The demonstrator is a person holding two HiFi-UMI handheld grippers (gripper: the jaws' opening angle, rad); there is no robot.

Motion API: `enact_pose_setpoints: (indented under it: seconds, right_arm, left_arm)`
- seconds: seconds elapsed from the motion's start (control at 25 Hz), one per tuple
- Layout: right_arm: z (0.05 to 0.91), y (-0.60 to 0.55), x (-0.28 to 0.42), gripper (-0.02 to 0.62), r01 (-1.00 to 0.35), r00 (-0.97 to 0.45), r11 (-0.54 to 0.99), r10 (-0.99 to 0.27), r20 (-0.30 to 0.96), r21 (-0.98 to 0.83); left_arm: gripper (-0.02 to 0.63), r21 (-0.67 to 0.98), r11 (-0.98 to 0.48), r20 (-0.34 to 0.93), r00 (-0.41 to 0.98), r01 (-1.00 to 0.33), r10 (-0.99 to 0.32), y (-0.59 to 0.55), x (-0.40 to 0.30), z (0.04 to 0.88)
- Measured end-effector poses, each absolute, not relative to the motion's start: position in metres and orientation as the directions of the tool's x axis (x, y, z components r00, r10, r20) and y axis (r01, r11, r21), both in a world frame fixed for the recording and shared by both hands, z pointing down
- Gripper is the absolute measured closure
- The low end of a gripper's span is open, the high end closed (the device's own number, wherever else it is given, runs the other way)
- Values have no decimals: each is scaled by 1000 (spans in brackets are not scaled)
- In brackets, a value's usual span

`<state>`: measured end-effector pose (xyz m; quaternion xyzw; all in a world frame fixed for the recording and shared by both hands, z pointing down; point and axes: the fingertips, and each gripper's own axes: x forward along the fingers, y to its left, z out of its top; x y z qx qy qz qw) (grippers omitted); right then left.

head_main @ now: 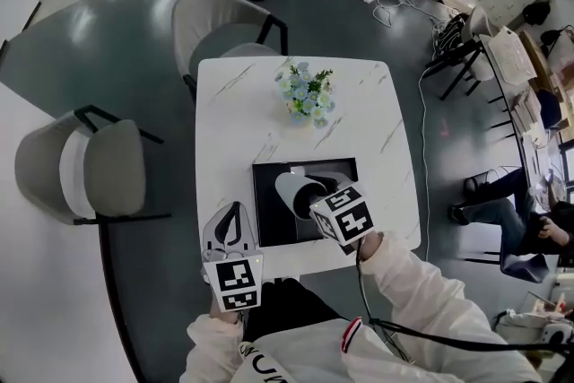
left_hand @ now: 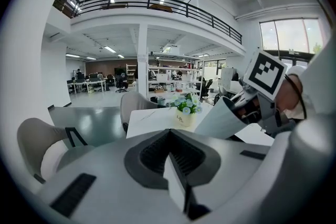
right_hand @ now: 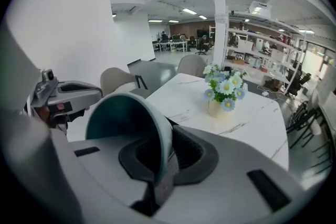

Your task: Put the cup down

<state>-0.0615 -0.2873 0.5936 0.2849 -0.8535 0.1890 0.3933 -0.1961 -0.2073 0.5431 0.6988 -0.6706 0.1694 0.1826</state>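
The cup (head_main: 295, 191) is white outside and teal inside. It lies tilted on its side in the air over a black mat (head_main: 272, 215) at the near edge of the white marble table (head_main: 368, 139). My right gripper (head_main: 312, 195) is shut on the cup's rim; in the right gripper view the rim of the cup (right_hand: 126, 118) is pinched between the jaws of the right gripper (right_hand: 160, 176). My left gripper (head_main: 235, 209) hovers at the table's near left corner with its jaws together and nothing in them. From the left gripper (left_hand: 176, 165) the cup (left_hand: 223, 120) shows to the right.
A small pot of blue and white flowers (head_main: 307, 94) stands mid-table beyond the mat. One grey chair (head_main: 224, 18) stands at the far side and another (head_main: 85, 166) at the left. Cables lie on the floor to the right.
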Motion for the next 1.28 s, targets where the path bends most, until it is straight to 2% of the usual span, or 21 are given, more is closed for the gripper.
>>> enact_pose_setpoints:
  seconds: [0.36, 1.28]
  right_arm:
    - [625, -298, -83, 569, -542, -470, 834, -204, 859, -98]
    - [668, -301, -110, 569, -405, -305, 909, -32, 952, -99]
  left_arm:
    - [597, 44, -15, 498, 35, -999, -866, -211, -200, 556]
    - [597, 83, 39, 531, 11, -996, -847, -207, -214, 578]
